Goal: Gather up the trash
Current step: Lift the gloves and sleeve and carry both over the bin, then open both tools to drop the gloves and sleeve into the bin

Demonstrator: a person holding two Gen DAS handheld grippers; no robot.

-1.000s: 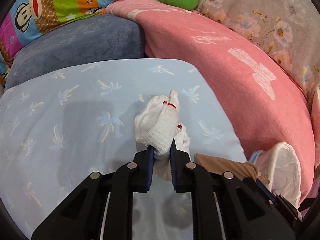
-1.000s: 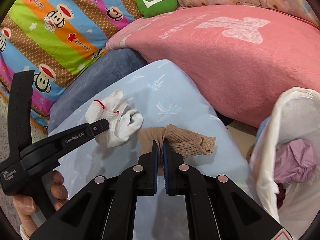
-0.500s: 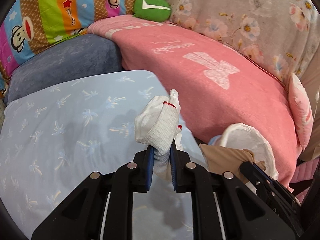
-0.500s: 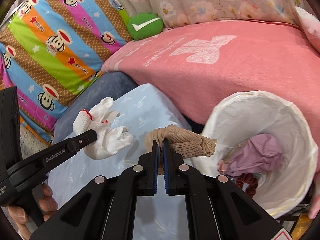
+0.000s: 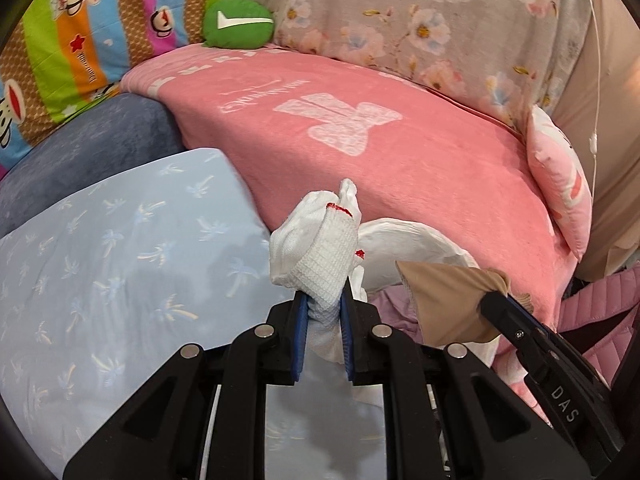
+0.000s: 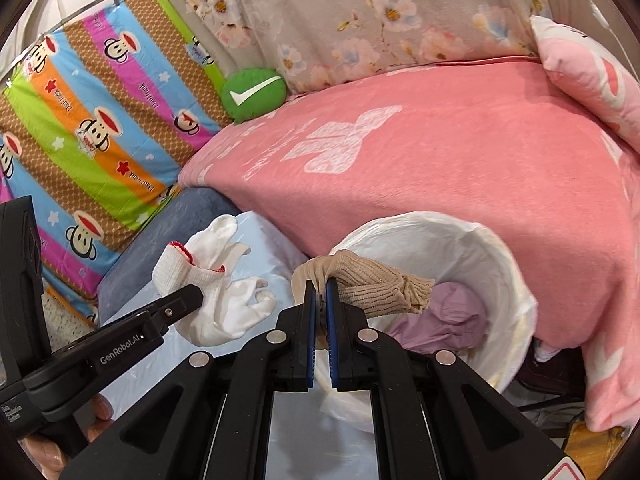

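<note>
Gripping a bunched white glove (image 5: 316, 256), the left gripper (image 5: 323, 322) has its blue pads pressed against the knit cuff, jaws narrowed onto the fabric (red stitching shows along the cuff edge). In the right wrist view the same glove (image 6: 216, 292) hangs from the left gripper's black finger, its limp fingers drooping over the pale blue sheet (image 6: 256, 236) printed with palm trees.

The right gripper (image 6: 320, 304) is clamped almost fully together on a beige knit glove (image 6: 372, 280), pinching a thin fold of it between the pads; the ribbed part of the glove sticks out to the right, above the mouth of the trash bin (image 6: 508, 264). The bin is lined with a white plastic bag and already holds crumpled lilac material (image 6: 448, 316). It stands just beside the bed, below the edge of the pink blanket (image 6: 460, 160).

From the left wrist view, the beige glove (image 5: 444, 300) shows as a flat tan flap held by the right gripper's dark finger, with the bin's white liner (image 5: 404, 236) behind it and the white glove in front of the liner's near rim.

Farther back lie a green round cushion with a white tick (image 5: 238, 22), a striped monkey-print cover (image 6: 92, 120) and a floral fabric (image 5: 420, 16). A hand's fingertips (image 6: 98, 408) show beneath the left gripper's body.
</note>
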